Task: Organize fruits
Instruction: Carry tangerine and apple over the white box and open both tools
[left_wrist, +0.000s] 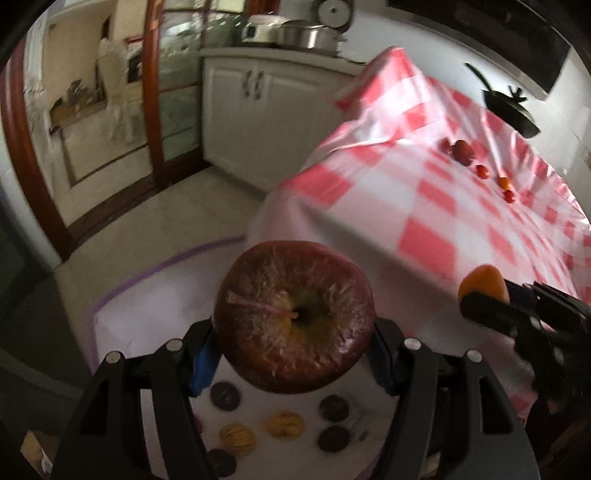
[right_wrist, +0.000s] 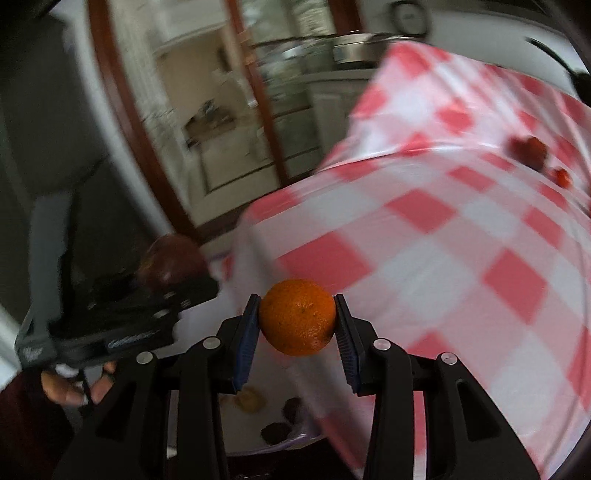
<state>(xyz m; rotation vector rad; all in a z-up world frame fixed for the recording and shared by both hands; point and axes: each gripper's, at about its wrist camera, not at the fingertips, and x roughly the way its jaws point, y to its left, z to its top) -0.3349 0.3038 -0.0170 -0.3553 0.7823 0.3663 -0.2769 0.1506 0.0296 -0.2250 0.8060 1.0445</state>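
In the lower centre of the left view we see our left tool (left_wrist: 295, 332) clamped on a dark red apple (left_wrist: 295, 317), stem end toward the camera, its blue pads (left_wrist: 203, 363) pressed on either side. Below the apple, at the bottom of the frame, lies a white mat (left_wrist: 147, 295) with a purple edge, carrying dark round fruits (left_wrist: 225, 396) and two yellowish wrinkled ones (left_wrist: 285, 424).

In the lower centre of the right view our right tool (right_wrist: 297, 319) is clamped on an orange (right_wrist: 297, 316), held between its two blue pads (right_wrist: 247, 341). At the left of that frame the other tool shows with the apple (right_wrist: 170, 262), and a hand (right_wrist: 70, 387) below it.

Beyond both tools, filling the right of each frame, stands the bench under a red-and-white checked cloth (left_wrist: 424, 206). Toward its far side, in the upper right of the left view, sits a row of small red fruits (left_wrist: 463, 151) with a small orange one (left_wrist: 503, 181). A black pan (left_wrist: 509, 110) sits at the far edge. Farther off in the upper left are white cabinets (left_wrist: 258, 110) with steel pots (left_wrist: 306, 33) on top
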